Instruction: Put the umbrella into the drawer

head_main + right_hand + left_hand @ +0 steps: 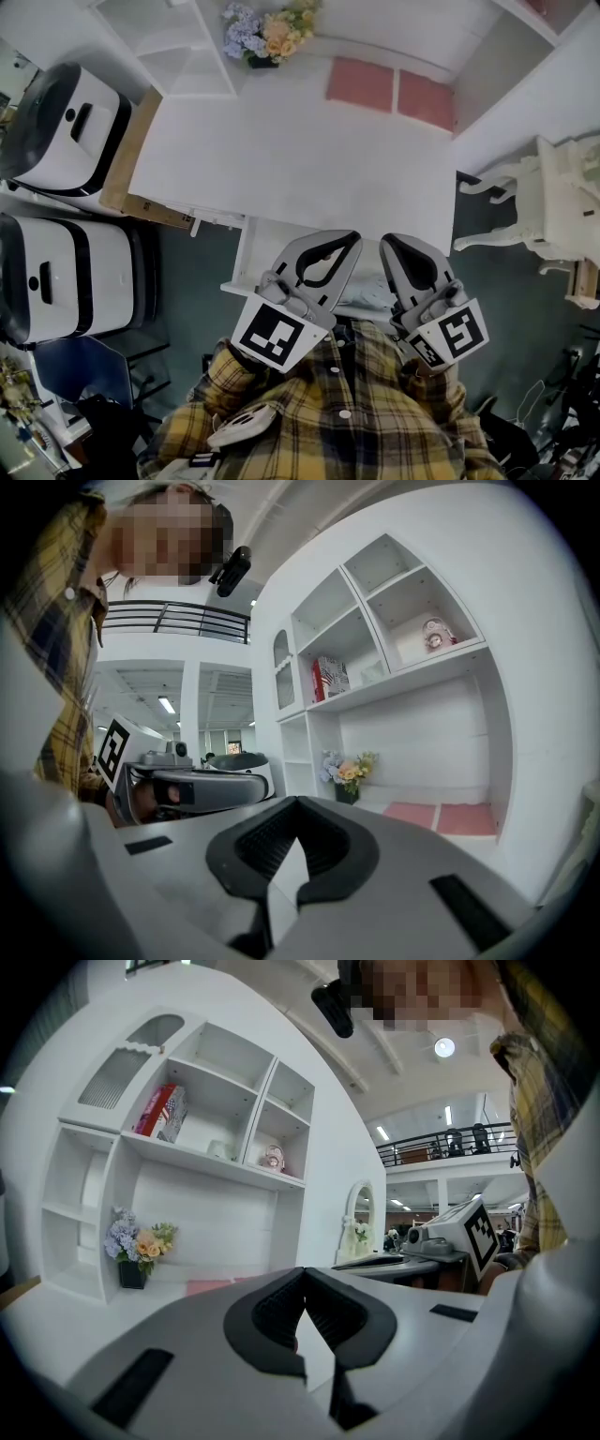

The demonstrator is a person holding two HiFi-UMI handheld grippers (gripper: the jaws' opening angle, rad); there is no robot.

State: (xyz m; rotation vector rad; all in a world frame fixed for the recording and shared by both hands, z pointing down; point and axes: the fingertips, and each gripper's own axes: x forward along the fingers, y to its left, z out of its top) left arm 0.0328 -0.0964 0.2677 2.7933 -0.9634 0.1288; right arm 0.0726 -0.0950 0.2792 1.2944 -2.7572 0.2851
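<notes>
left gripper jaws pressed together, empty | right gripper same | umbrella in none of my views | drawer looks open under tabletop near edge | risk: I reach blind, shut jaws shove umbrella off

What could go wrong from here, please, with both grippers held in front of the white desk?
1. No umbrella shows in any view, so it must be found first. A blind reach across the desk might topple the potted flowers.
2. The left gripper and the right gripper are both shut on nothing, so they must open before any grasp.
3. What looks like an open drawer juts out just beneath the grippers, so a downward move could knock it.
</notes>
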